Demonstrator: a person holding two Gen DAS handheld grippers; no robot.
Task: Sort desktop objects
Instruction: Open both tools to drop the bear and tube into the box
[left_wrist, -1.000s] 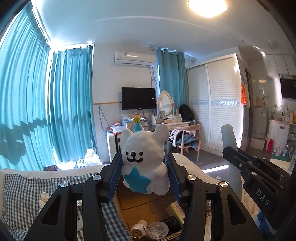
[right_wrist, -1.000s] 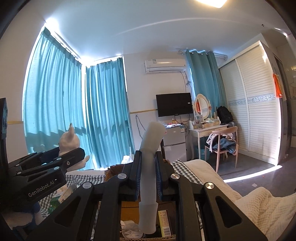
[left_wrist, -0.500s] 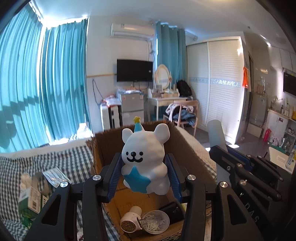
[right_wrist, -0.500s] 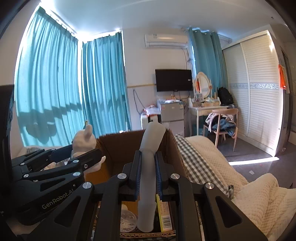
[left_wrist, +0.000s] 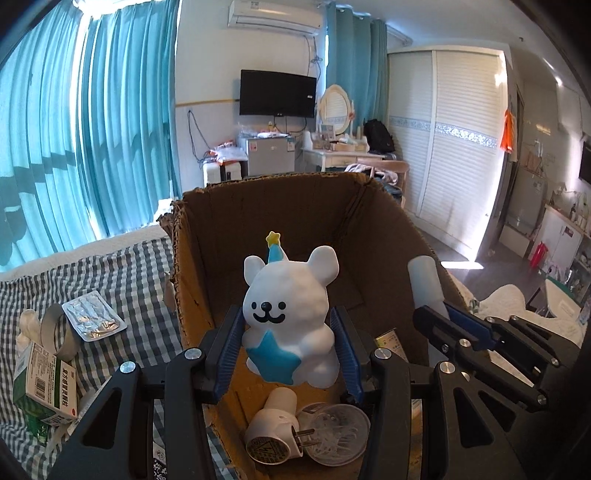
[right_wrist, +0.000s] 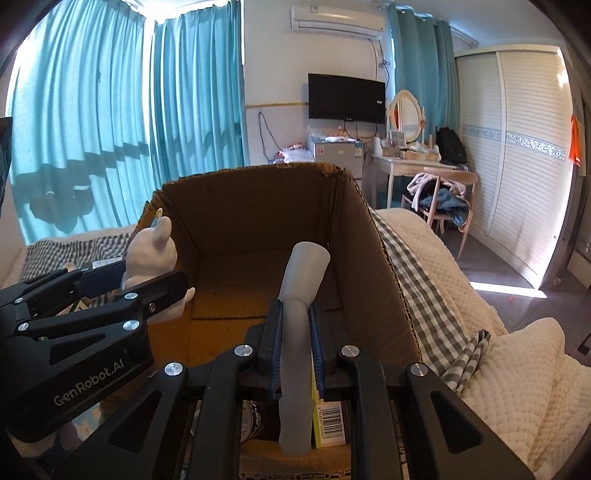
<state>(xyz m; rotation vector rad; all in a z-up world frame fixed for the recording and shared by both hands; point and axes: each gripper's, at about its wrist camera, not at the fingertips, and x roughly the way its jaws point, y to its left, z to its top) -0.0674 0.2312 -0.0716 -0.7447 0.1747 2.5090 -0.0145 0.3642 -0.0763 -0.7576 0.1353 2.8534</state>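
Sorting well under way: a plug adapter (left_wrist: 271, 430) and clear round lid (left_wrist: 334, 432) already lie in the cardboard box (left_wrist: 280, 221), while a green carton (left_wrist: 44, 387) and blister pack (left_wrist: 94, 315) wait on the checked bed (left_wrist: 122, 266) to the left. The left claw (left_wrist: 290, 347) pinches a white bear figurine (left_wrist: 290, 314) over the box; beside it on the right, the right claw (right_wrist: 295, 352) clamps a pale tube (right_wrist: 299, 306), tilted upward, also above the opening

Each gripper (left_wrist: 288, 350) is matte black plastic with silver screws. Blue ribbed pads (left_wrist: 229, 343) line its fingers. White "GenRobot.AI" lettering marks one side.
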